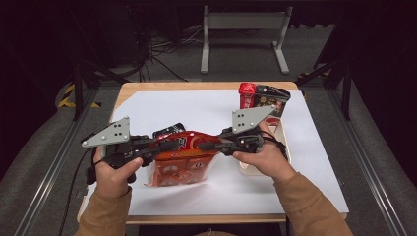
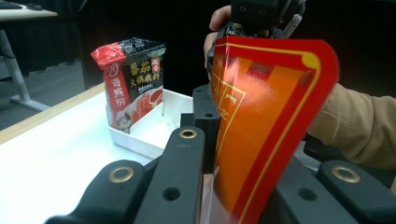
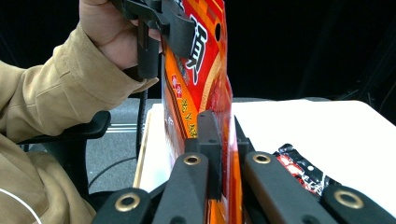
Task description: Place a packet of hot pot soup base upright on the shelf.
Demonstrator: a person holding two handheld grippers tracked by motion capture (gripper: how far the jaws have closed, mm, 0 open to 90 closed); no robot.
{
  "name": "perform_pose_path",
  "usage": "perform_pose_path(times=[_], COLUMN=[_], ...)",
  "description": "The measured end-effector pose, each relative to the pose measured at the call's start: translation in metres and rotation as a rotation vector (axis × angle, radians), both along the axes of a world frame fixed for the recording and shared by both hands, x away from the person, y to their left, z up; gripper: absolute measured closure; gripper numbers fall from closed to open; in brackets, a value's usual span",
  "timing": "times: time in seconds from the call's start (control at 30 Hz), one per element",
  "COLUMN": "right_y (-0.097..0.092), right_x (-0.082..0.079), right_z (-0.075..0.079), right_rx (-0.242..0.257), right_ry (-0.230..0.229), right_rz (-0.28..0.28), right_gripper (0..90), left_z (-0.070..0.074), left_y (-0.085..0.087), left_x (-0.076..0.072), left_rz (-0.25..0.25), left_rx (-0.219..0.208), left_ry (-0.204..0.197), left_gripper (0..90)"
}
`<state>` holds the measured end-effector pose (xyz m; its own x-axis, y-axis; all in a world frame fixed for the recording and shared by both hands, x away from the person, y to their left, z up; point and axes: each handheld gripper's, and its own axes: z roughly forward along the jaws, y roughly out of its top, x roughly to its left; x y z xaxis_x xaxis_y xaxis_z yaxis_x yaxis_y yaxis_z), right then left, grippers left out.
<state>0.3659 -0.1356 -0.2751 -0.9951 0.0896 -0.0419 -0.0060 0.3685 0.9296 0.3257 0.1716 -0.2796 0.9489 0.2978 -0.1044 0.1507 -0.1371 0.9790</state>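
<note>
A red and orange snack bag (image 1: 181,160) hangs upright just above the white mat, held between both grippers. My left gripper (image 1: 168,145) is shut on its left top edge, and my right gripper (image 1: 208,146) is shut on its right top edge. In the left gripper view the bag (image 2: 266,121) is pinched in my left gripper (image 2: 219,144), with the right gripper (image 2: 254,16) at its far edge. In the right gripper view my right gripper (image 3: 224,137) clamps the bag (image 3: 198,88), and the left gripper (image 3: 159,25) grips it farther off.
A white tray (image 1: 282,140) sits at the right, with a red and black packet (image 1: 263,101) standing at its far end. A small black and red packet (image 1: 168,130) lies on the white mat (image 1: 196,105) behind the bag. A metal stand (image 1: 243,29) is beyond the table.
</note>
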Motion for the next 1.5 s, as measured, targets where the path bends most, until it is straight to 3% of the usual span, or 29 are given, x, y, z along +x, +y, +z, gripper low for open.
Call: perform_pose_path(times=[0.23, 0.5, 0.63, 0.8, 0.9, 1.5], right_y=[-0.001, -0.003, -0.004, -0.011, -0.013, -0.038], right_x=[-0.007, -0.012, -0.013, -0.014, -0.015, -0.015], right_z=[0.012, 0.022, 0.026, 0.036, 0.040, 0.079], right_rx=[-0.021, -0.036, -0.046, -0.049, -0.048, -0.016], right_ry=[0.001, -0.001, 0.003, 0.012, 0.013, -0.003], right_rz=[-0.020, -0.032, -0.034, -0.064, -0.071, -0.155], right_gripper=[89.6, 89.7, 89.8, 89.8, 89.8, 89.8], left_z=[0.000, -0.002, -0.003, -0.002, -0.002, -0.012], left_y=[0.001, 0.001, 0.001, 0.007, 0.008, 0.028], left_x=[0.000, 0.002, 0.004, 0.005, 0.005, 0.014], left_rz=[0.000, 0.018, 0.028, 0.094, 0.108, 0.219], left_rx=[-0.013, -0.018, -0.028, -0.040, -0.036, 0.006], left_ry=[-0.004, 0.010, 0.011, -0.008, -0.014, -0.014], left_gripper=[86.9, 76.6, 64.1, 42.2, 37.2, 23.9])
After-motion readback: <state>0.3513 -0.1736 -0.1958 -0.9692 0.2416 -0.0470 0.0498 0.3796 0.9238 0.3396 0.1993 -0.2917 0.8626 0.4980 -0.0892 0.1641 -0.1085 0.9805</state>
